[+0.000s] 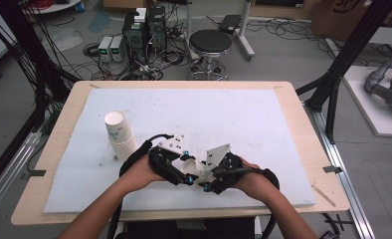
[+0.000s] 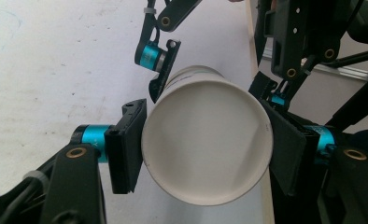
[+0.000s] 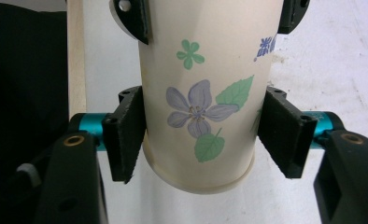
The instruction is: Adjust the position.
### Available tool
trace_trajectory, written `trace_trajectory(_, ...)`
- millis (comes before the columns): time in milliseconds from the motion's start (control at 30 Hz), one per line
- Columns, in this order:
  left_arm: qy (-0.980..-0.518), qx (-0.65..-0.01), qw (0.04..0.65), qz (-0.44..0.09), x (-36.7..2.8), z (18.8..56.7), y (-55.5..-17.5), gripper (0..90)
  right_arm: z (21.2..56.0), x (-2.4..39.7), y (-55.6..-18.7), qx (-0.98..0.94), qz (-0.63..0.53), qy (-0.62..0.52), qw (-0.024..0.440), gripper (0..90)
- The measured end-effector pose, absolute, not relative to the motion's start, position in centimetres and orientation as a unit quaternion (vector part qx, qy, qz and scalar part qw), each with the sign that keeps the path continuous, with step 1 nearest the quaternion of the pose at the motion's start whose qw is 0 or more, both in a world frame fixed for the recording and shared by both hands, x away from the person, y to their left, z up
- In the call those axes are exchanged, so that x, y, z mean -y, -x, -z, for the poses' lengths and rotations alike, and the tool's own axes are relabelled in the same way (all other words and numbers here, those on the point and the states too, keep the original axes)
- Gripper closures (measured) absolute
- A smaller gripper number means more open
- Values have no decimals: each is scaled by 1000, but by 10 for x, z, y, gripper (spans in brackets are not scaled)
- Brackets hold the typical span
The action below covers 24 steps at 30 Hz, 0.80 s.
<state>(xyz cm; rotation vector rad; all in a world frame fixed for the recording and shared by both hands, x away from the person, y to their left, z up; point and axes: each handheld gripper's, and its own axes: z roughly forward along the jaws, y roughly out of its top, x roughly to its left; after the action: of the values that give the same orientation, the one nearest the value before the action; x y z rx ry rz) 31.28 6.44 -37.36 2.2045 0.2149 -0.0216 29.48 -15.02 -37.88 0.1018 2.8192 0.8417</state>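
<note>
High view puts both my hands low over the table (image 1: pixel 283 99), a paper cup (image 1: pixel 190 175) between them. My left hand-held gripper (image 2: pixel 205 156) is clamped on its rim end. My right hand-held gripper (image 3: pixel 198 140) brackets its base, pads at the wall; grip unclear.

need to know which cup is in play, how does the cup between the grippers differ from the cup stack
The held cup lies level, off the mat; the cup stack stands on it. The jaws of the left gripper clamp the held cup at its mouth end; nothing touches the cup stack. The held cup is single; the cup stack has at least two. Both are white printed paper.
</note>
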Motion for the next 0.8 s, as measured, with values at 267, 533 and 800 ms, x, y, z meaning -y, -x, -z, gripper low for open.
trace_trajectory(267,-861,-94,500,6,-75,374,-310,370,375,173,-296,-917,-380,-88,83,194)
trace_trajectory(533,-829,-99,550,9,-84,385,-305,370,374,197,-290,-876,-461,-114,79,194)
trace_trajectory(800,-804,-103,586,-4,-93,394,-301,369,385,212,-282,-847,-506,-137,86,194)
